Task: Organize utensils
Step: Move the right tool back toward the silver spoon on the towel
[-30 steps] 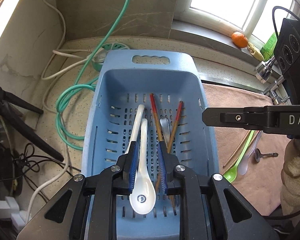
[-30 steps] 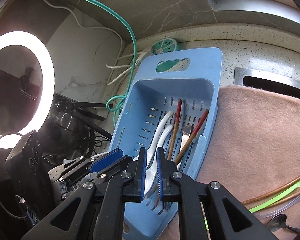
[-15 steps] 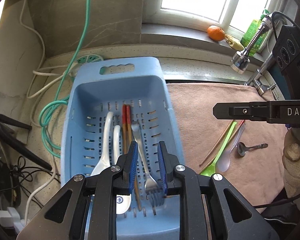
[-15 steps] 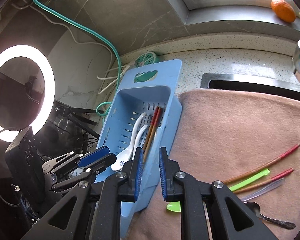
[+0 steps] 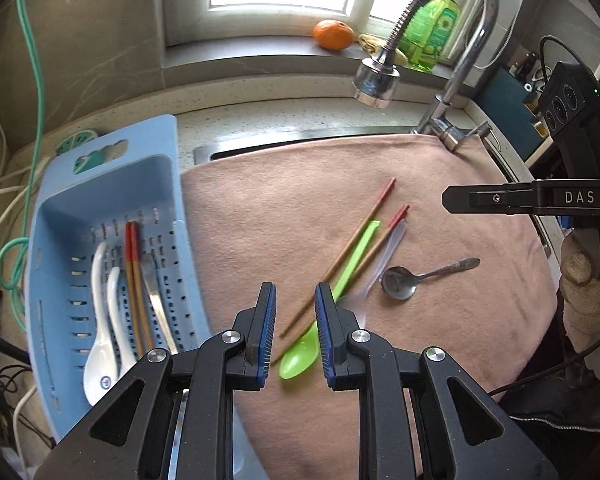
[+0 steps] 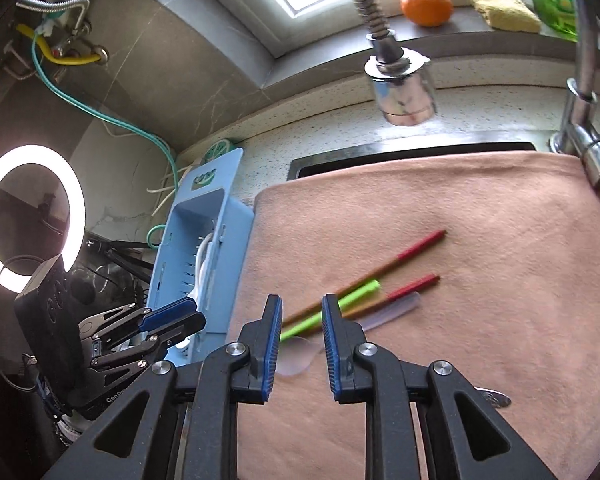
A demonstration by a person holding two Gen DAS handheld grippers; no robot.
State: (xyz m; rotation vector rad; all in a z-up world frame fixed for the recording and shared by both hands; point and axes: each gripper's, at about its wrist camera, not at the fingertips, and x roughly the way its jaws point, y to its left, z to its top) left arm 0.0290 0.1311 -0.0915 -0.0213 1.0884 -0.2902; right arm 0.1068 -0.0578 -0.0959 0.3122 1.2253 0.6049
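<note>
both tongs are spread and carrying nothing right now: the left gripper hangs over the bowl end of the green spoon, and the right gripper hovers over the same little heap from the other side. the leftover utensils all lie on the pink towel spread over the sink, just beside the blue basket, which already holds two white ceramic spoons, a pair of chopsticks and what looks like a fork. biggest risk imo is the heap itself: two red-tipped chopsticks, the green spoon and a clear plastic spoon lie side by side, touching or overlapping, so closing on one could easily drag a neighbour along or flick it off. chopsticks are thin, round-ish wood with painted red ends, they'll roll or pivot if pinched off centre. the plastic spoons look light and slick with flat handles, so they could twist in the ribbed blue pads. the clear one is nearly invisible against the cloth, easy to miss. the towel is soft and fuzzy, so fingers pushing down may snag or bunch it and shift everything. the small metal spoon sits a bit apart, low and shiny, hard to get under. also both grippers are aimed at one spot, so they could knock each other
</note>
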